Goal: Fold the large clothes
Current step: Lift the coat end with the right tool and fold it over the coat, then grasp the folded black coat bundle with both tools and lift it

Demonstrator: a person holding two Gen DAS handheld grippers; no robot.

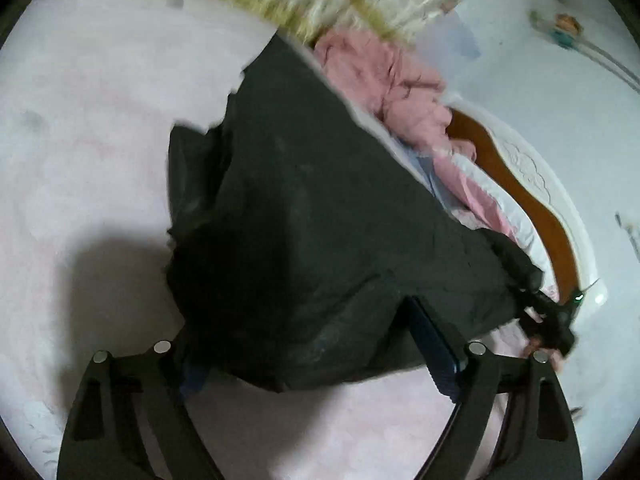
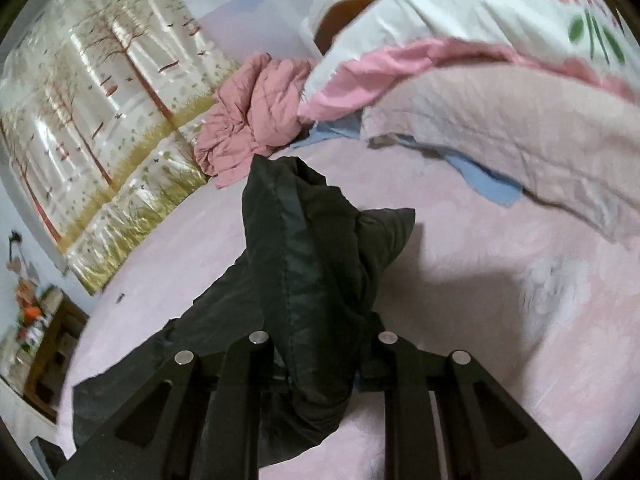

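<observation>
The dark garment (image 2: 304, 280) is bunching thickly at lower centre in the right gripper (image 2: 320, 376), whose jaws are clamping it; the left gripper (image 1: 316, 368) is gaping around its hem; soft, floppy, probably light, it is best gripped at seams, spreading over the pink bed (image 2: 480, 300).

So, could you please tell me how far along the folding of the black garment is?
Early. Nothing looks folded yet: the black garment lies bunched on the pink sheet. The right hand-held gripper pinches one bunch; the left hand-held gripper is open. Spreading and folding remain.
</observation>
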